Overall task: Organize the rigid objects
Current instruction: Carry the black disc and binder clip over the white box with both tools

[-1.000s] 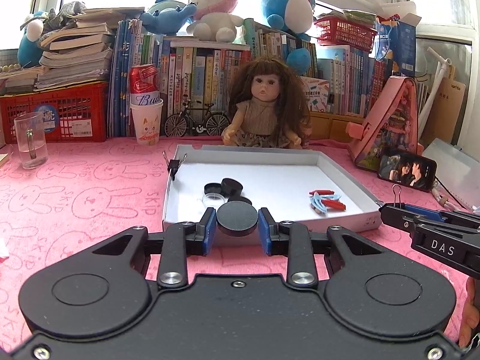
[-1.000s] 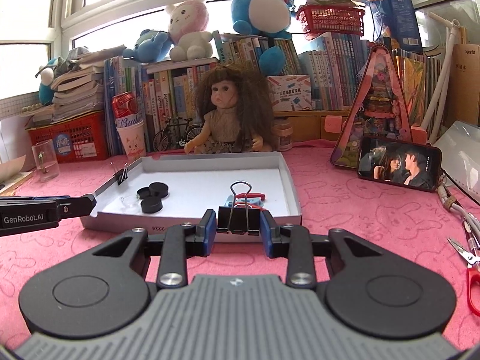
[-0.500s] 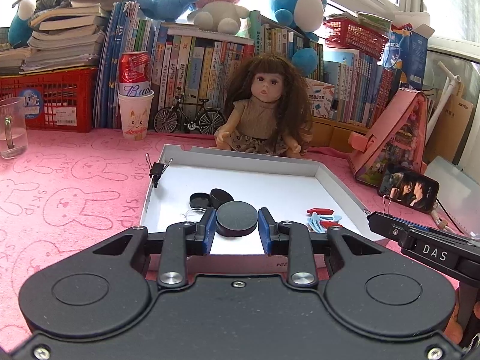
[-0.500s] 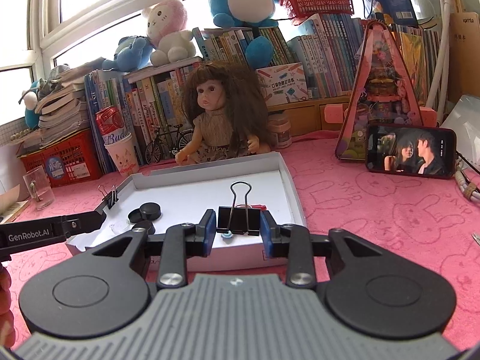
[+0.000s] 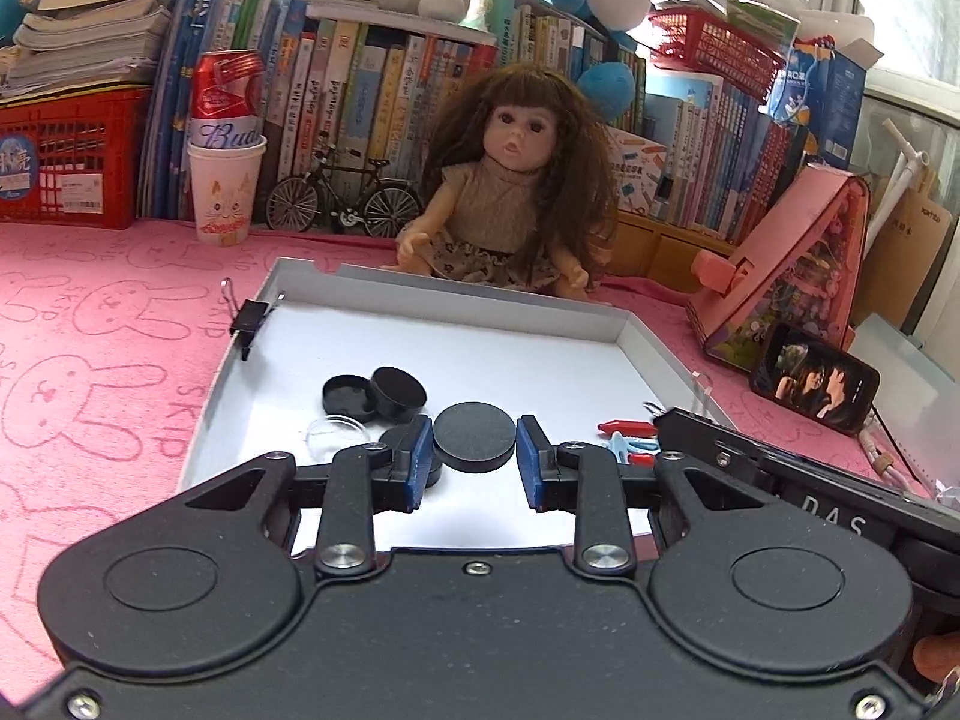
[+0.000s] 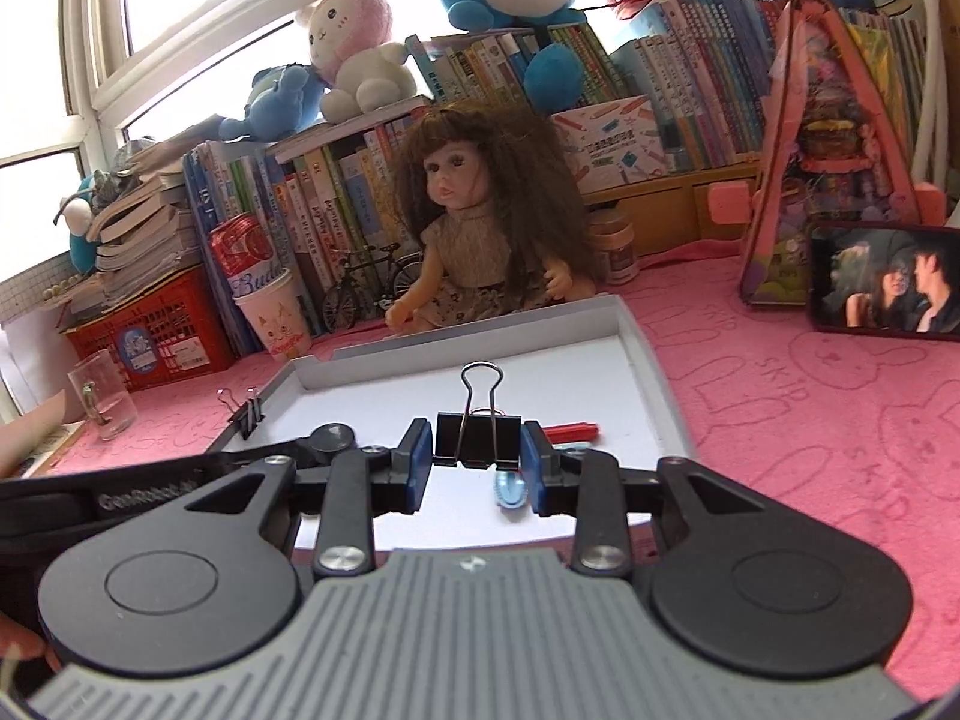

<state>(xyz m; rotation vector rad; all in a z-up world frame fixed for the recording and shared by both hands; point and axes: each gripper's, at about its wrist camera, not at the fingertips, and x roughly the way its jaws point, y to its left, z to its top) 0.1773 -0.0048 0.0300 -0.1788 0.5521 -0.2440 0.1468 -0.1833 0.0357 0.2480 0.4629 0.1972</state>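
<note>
In the left wrist view my left gripper [image 5: 474, 457] is shut on a flat black round lid [image 5: 474, 435], held over the near part of the white tray [image 5: 480, 295]. Two black caps [image 5: 375, 393] and a clear lid [image 5: 337, 433] lie in the tray's left half. Red and blue clips [image 5: 624, 427] lie in its right half, partly hidden by the other gripper's arm. In the right wrist view my right gripper [image 6: 477, 463] is shut on a black binder clip [image 6: 477, 441], wire handle upright, above the tray [image 6: 657, 372] near a red clip [image 6: 573, 432] and a blue clip [image 6: 510, 491].
Another binder clip [image 5: 251, 319] is clamped on the tray's left rim. A doll [image 5: 516, 192] sits right behind the tray. A paper cup with a can [image 5: 225, 180], a red crate [image 5: 66, 156] and books line the back. A phone [image 5: 813, 381] and a pink house-shaped toy [image 5: 792, 264] stand to the right.
Both grippers have moved forward from in front of the tray to over its near edge, each still holding its object. The tray and doll now look closer.
</note>
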